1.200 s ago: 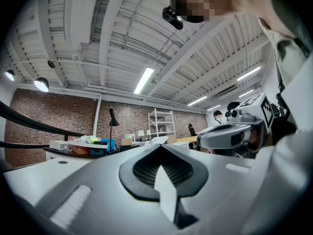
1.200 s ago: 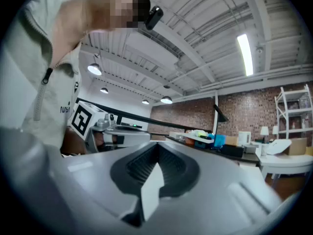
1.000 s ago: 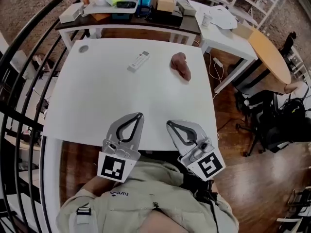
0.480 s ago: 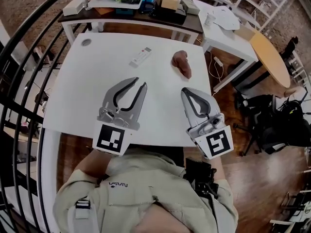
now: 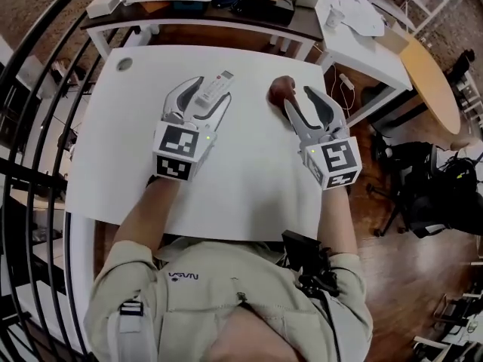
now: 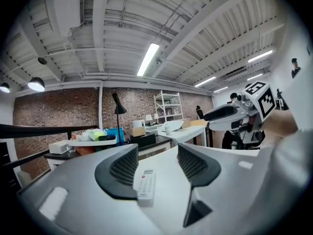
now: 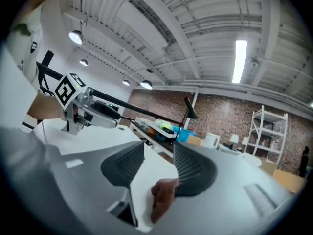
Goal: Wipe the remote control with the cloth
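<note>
A white remote control point(image 5: 213, 87) lies on the white table point(image 5: 249, 172). In the head view my left gripper point(image 5: 200, 95) straddles it. Its jaws have just been opening and stand open; the remote point(image 6: 145, 184) lies between them near the left pad, not pressed. A reddish-brown cloth point(image 5: 280, 90) sits bunched to the right. My right gripper point(image 5: 302, 100) has also just been opening and is open, with the cloth point(image 7: 164, 197) low between its jaws, beside the right pad. Each gripper shows in the other's view: the right gripper point(image 6: 230, 114) and the left gripper point(image 7: 93, 109).
A small grey disc point(image 5: 124, 64) sits at the table's far left corner. A dark side table point(image 5: 226, 17) with boxes and bins stands behind, a white table point(image 5: 355, 29) and a round wooden one point(image 5: 430, 89) to the right. A black railing point(image 5: 45, 59) runs along the left.
Both grippers have moved forward from the table's near edge, the left to the remote and the right to the cloth. Both pairs of jaws went from shut to open.
</note>
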The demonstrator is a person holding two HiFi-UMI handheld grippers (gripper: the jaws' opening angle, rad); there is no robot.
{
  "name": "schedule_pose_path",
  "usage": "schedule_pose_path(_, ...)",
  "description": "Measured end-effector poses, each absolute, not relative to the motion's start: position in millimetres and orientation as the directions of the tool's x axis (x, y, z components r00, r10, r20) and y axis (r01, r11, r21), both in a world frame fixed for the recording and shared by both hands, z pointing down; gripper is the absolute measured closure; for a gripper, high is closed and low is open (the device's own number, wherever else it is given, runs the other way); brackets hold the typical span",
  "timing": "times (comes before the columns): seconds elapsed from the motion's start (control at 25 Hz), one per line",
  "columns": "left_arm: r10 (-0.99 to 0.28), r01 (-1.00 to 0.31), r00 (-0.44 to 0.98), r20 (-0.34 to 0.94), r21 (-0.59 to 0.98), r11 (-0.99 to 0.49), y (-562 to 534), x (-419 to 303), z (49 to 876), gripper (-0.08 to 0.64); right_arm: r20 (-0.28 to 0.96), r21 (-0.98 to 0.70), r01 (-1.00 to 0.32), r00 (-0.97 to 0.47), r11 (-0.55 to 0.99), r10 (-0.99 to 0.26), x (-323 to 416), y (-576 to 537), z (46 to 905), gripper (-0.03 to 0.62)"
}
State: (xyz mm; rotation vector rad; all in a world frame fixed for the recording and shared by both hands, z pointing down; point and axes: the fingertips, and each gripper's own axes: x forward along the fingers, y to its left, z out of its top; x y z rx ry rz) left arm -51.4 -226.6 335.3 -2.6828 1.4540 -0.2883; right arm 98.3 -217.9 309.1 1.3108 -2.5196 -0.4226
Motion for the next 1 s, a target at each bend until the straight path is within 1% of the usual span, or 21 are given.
schedule_pose_path(0.12,-0.828,-0.827,0.516,0.217,-0.125,-0.548,-269,-53,366,0.278,0.166,0.341,-0.766,-0.522,0.545,-0.837,111,-259,336,0.397)
schedule_pose_path(0.2,-0.825,-0.829,0.502,0.26,-0.126,-0.544,-287,-55,383,0.268,0.2,0.327,-0.768,-0.513,0.551,-0.834,114,-279,351,0.38)
schedule_pose_path(0.4,-0.789,-0.825,0.484,0.379,-0.103,-0.556,-314,-58,424,0.238,0.264,0.274,-0.777,-0.506,0.566,-0.821,119,-311,377,0.362)
schedule_pose_path(0.6,-0.748,-0.826,0.461,0.478,-0.076,-0.558,-326,-60,461,0.225,0.342,0.206,-0.787,-0.498,0.581,-0.797,127,-327,409,0.345)
schedule_pose_path(0.8,-0.677,-0.81,0.477,0.561,-0.019,-0.586,-331,-53,479,0.225,0.397,0.153,-0.78,-0.514,0.607,-0.76,124,-330,428,0.339)
schedule_pose_path(1.0,-0.629,-0.811,0.433,0.646,-0.026,-0.585,-332,-57,486,0.224,0.454,0.112,-0.774,-0.518,0.624,-0.725,123,-329,446,0.334)
